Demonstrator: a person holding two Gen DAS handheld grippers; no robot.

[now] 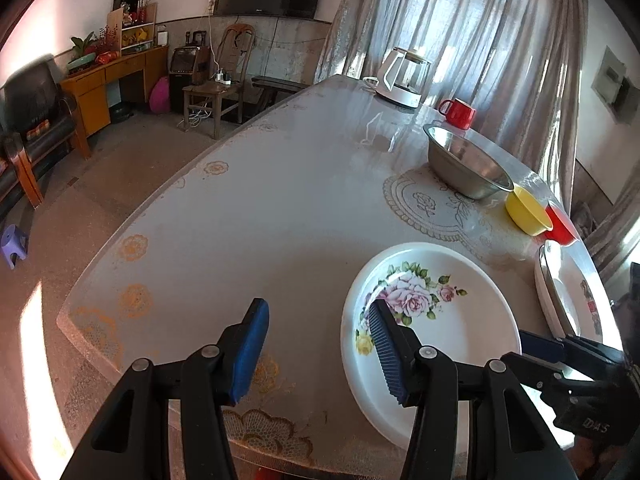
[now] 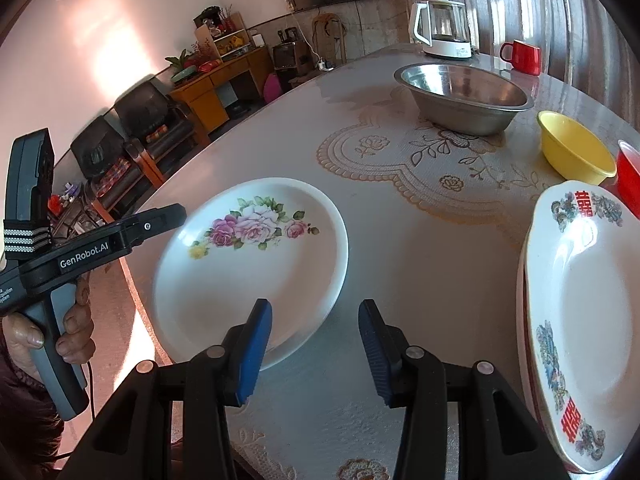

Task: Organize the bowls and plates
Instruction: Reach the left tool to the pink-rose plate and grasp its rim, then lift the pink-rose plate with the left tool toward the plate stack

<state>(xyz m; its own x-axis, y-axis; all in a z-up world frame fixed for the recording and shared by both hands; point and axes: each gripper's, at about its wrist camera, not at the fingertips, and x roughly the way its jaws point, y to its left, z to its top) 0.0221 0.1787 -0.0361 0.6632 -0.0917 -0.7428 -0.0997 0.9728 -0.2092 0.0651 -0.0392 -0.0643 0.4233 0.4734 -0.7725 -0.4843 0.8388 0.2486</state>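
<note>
My left hand-held gripper (image 1: 320, 354) hangs with its fingers apart and empty, one pad over the rim of the rose-patterned plate (image 2: 250, 268), which lies flat near the table (image 1: 248, 216) edge. My right hand-held gripper (image 2: 316, 354) is also spread and empty, just off that plate's right rim. A stack of oval platters (image 2: 576, 320) sits to the right, with the steel basin (image 2: 464, 98), yellow bowl (image 2: 576, 152) and red bowl (image 2: 628, 178) beyond. I judge the risk is nudging the plate off the near edge if a finger pushes instead of sliding under its low rim.
</note>
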